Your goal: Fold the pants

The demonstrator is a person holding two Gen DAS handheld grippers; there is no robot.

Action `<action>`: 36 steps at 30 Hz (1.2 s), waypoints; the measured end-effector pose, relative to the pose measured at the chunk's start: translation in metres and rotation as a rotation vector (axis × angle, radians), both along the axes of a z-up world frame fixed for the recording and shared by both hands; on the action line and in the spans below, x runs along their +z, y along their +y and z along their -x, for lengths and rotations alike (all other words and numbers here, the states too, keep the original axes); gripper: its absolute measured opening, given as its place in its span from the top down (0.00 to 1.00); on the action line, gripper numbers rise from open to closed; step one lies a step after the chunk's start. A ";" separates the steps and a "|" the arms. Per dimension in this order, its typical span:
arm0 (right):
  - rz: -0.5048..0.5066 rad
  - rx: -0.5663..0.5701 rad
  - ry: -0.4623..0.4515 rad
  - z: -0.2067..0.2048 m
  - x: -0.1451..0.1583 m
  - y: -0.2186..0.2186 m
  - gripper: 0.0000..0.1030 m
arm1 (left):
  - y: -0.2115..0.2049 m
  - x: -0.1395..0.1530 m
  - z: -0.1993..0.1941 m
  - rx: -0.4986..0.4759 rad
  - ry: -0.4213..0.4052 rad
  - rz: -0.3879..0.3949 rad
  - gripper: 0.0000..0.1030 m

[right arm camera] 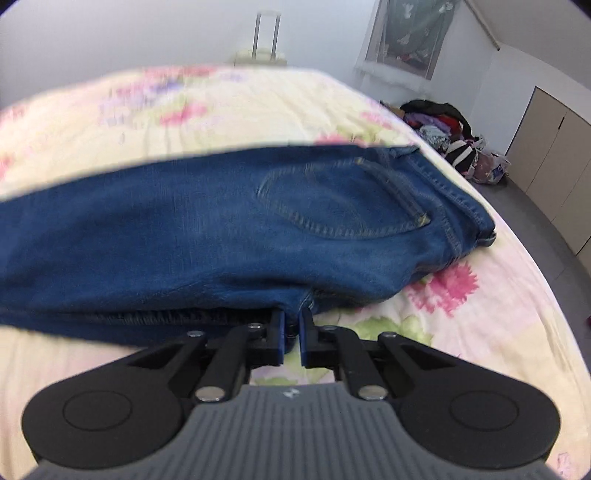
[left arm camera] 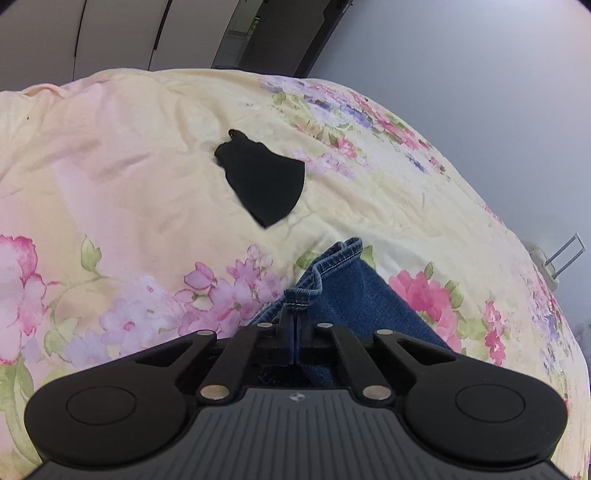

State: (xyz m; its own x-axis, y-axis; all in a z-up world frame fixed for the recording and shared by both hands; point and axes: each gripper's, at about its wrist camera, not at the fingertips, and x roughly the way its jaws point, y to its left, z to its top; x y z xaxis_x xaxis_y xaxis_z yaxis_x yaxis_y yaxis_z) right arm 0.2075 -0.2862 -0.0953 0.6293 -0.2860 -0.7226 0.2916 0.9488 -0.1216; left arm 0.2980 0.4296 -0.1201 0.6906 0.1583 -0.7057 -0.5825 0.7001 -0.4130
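Denim fills both of your views: the blue jeans (right arm camera: 207,236) lie across the bed (left arm camera: 110,177), on its floral cover. Your left claw (left arm camera: 296,323) is clamped on the hem end of a leg, where the stitched cuff bunches up just past the fingertips and the fabric runs back between the closed fingers. Your right claw (right arm camera: 291,325) pinches the near edge of the jeans at the seat end; its blue-edged fingers (right arm camera: 279,332) sit nearly together with only a thin fold of cloth between them. From that side you see the back pocket (right arm camera: 332,203) facing up and the waistband (right arm camera: 469,206) pointing toward the right edge of the bed. The right view is smeared with blur, so fine detail of the grip is hard to read.

Beyond the cuff in the left view, a small black garment (left arm camera: 264,181) rests on the cover, well apart from the jeans. Past the bed's right side a pile of clothes (right arm camera: 450,136) lies on the floor, and a suitcase handle (right arm camera: 266,35) rises behind the far edge.
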 end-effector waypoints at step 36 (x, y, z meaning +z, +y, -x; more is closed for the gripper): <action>-0.163 -0.076 -0.062 -0.128 0.020 -0.165 0.62 | -0.017 -0.024 -0.130 -0.246 0.204 -0.238 0.38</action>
